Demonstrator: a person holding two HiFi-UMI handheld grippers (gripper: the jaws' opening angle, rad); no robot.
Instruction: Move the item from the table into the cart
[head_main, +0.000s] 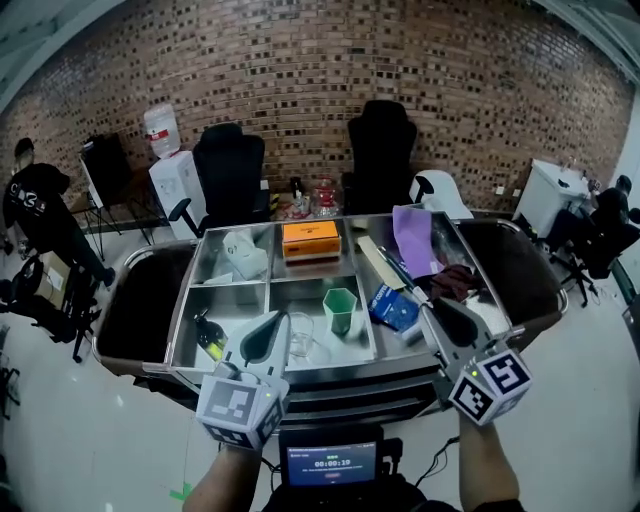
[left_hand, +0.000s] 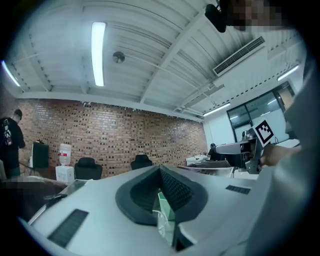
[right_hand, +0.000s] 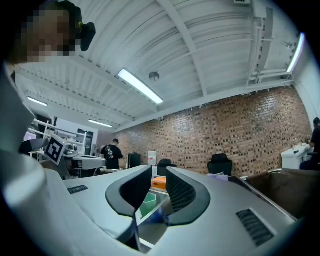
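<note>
A: Since neither gripper holds anything, where's the item?
B: Can't pin it. Everything I see already lies in the cart (head_main: 183, 322). Fingers: left gripper (head_main: 270, 330) pressed together on nothing, right gripper (head_main: 440, 312) at a narrow gap, empty. Both hang at the cart's near edge.
A: Handling guess?
B: If it's the green cup (head_main: 340, 310), near middle compartment: light, stiff plastic, I'd judge. Pinch its wall at the rim.
A: In the way?
B: Just beside it a clear glass (head_main: 300, 335), fragile, slippery. Past the divider a blue packet (head_main: 393, 308); bottle (head_main: 208, 338) at near left corner, orange box (head_main: 310, 238) at far edge, purple cloth (head_main: 413, 240) far right.
</note>
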